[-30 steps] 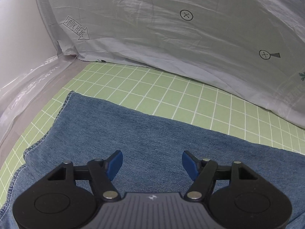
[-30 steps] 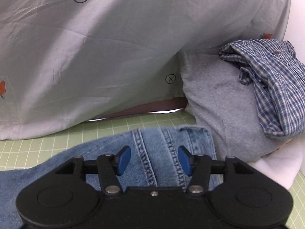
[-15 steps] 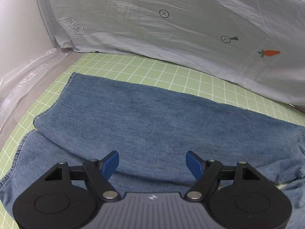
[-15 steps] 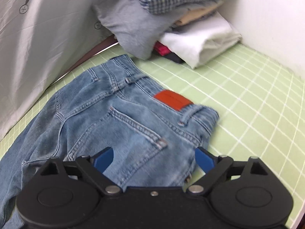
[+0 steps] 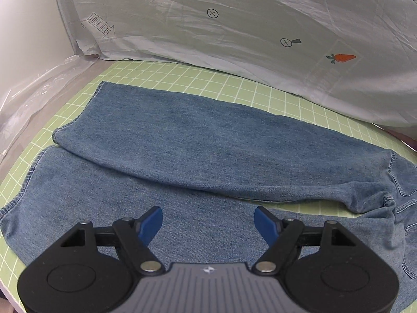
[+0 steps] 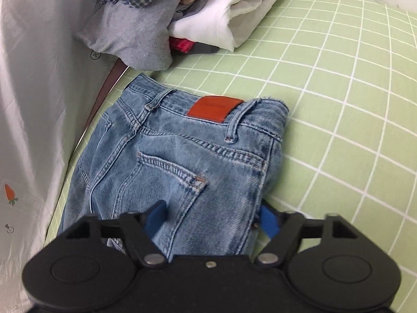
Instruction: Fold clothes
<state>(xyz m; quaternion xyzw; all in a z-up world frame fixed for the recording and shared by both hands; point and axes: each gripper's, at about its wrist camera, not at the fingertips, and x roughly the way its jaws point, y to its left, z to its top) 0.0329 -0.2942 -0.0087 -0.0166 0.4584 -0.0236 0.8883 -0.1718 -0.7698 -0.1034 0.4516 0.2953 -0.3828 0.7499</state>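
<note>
Blue jeans [image 5: 198,140] lie flat on the green grid mat [image 5: 234,88], one leg folded partly over the other, hems toward the left. My left gripper [image 5: 208,221] hovers open over the nearer leg, nothing between its blue fingers. In the right wrist view the jeans' seat [image 6: 182,151] faces up, showing a back pocket and an orange-red patch [image 6: 215,108] at the waistband. My right gripper [image 6: 212,217] is open, its fingers spread wide on either side of the seat's near edge; the right fingertip [image 6: 268,220] sits beside the jeans' side fold.
A wrinkled grey printed sheet [image 5: 234,26] hangs along the mat's far edge. A pile of clothes [image 6: 182,7], with plaid, grey and white pieces, sits beyond the waistband. Crinkled clear plastic [image 5: 34,96] borders the mat's left side. Bare mat [image 6: 351,104] spreads right of the jeans.
Both grippers pulled back from the sheet. The left now sees both legs laid out. The right swung toward the waistband, opened wider and came down around the seat's near edge.
</note>
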